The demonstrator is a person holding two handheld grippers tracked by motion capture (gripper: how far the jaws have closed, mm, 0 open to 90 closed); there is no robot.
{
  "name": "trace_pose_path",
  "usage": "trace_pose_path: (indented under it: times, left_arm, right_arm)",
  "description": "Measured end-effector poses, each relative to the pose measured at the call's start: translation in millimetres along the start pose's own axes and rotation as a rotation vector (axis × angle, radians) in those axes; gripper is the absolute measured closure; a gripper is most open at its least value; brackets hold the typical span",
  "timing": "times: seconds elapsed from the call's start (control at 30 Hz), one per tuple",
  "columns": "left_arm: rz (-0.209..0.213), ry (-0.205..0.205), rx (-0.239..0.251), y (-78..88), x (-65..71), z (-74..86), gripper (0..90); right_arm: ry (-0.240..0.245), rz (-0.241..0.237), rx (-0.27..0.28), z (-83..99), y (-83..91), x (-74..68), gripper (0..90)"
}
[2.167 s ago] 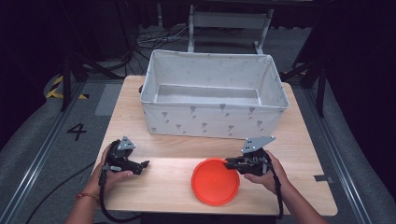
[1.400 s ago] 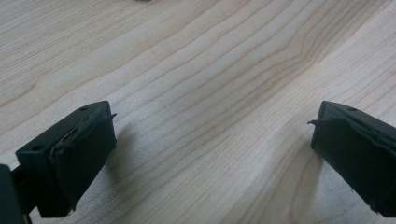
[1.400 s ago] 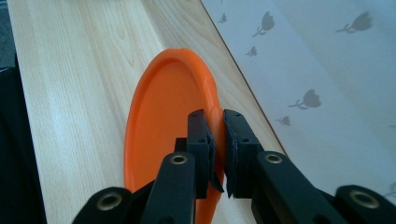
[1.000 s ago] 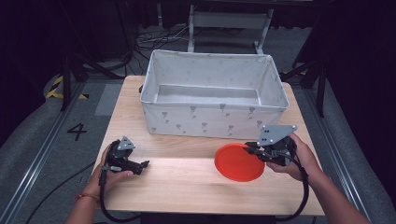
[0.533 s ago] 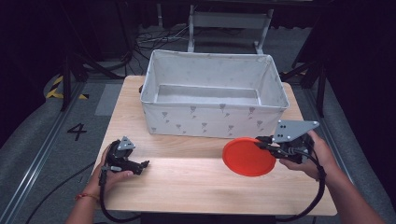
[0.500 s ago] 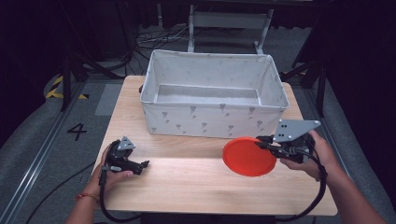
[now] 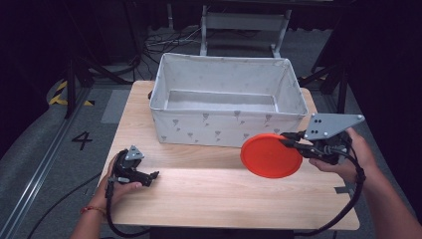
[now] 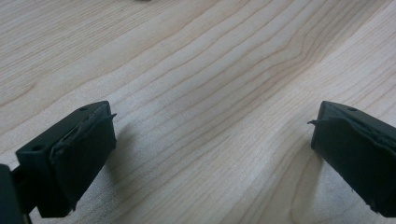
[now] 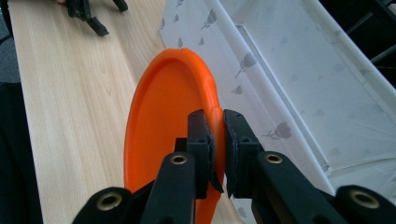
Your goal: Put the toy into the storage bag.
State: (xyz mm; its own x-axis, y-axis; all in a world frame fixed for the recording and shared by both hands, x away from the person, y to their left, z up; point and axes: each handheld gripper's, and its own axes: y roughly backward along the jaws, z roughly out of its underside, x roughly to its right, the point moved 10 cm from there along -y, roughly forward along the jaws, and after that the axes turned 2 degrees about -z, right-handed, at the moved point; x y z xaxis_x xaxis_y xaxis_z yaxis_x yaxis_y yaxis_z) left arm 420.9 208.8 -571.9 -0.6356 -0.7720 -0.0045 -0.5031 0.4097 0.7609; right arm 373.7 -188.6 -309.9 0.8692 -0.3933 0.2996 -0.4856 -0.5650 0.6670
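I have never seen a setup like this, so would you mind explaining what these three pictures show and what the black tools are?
There is no robot here: a person at a wooden table holds a hand-operated two-jaw gripper in each hand. The high view looks down from a fixed camera above the person's side. The other two pictures come from small cameras riding on the grippers, looking along their black jaws.

On the table stands a white fabric bin with a small printed pattern, open at the top.

The right gripper is shut on the rim of an orange plate, holding it tilted in front of the bin; the right gripper view shows the jaws pinching that rim.

The left gripper sits low at the table's near left, jaws wide apart with bare wood between them, holding nothing.
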Motion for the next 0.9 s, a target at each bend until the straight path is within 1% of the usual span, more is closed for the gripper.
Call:
trace_pose_path:
  times: [0.13, 0.2, 0.27, 0.4, 0.43, 0.63, 0.73, 0.83, 0.9]
  left_arm:
    - [-0.001, -0.001, -0.001, 0.0, -0.2, 0.0, 0.3]
    - [-0.003, -0.002, 0.000, 0.0, -0.4, -0.1, 0.3]
    - [0.000, 0.000, 0.000, 0.0, 0.0, 0.0, 0.2]
    - [-0.003, -0.002, 0.000, 0.1, -0.4, 0.0, 0.3]
    - [-0.003, -0.002, 0.000, 0.1, -0.4, 0.0, 0.2]
    - [-0.003, -0.003, 0.000, 0.0, -0.5, -0.1, 0.3]
    - [-0.003, -0.002, 0.000, 0.1, -0.5, 0.0, 0.3]
    - [-0.003, -0.002, 0.000, 0.0, -0.5, -0.1, 0.3]
    - [0.000, -0.001, 0.000, 0.0, 0.0, 0.0, 0.2]
  right_arm:
    - [-0.005, 0.018, 0.010, -7.4, 4.4, 8.4, 82.3]
    - [-0.007, 0.019, 0.014, -11.9, 6.6, 12.9, 82.3]
    - [0.000, 0.025, 0.015, -17.5, 9.2, 17.2, 82.3]
    - [0.007, 0.041, 0.036, -32.0, 14.6, 28.0, 82.3]
    - [0.007, 0.041, 0.036, -32.0, 14.6, 28.0, 82.3]
    - [0.009, 0.069, 0.019, -47.9, 16.1, 49.4, 82.3]
    - [0.003, 0.093, 0.017, -58.4, 19.5, 64.3, 82.4]
    - [0.004, 0.120, 0.001, -66.8, 21.2, 78.9, 82.3]
    - [0.000, 0.133, -0.012, -73.5, 19.6, 91.8, 82.3]
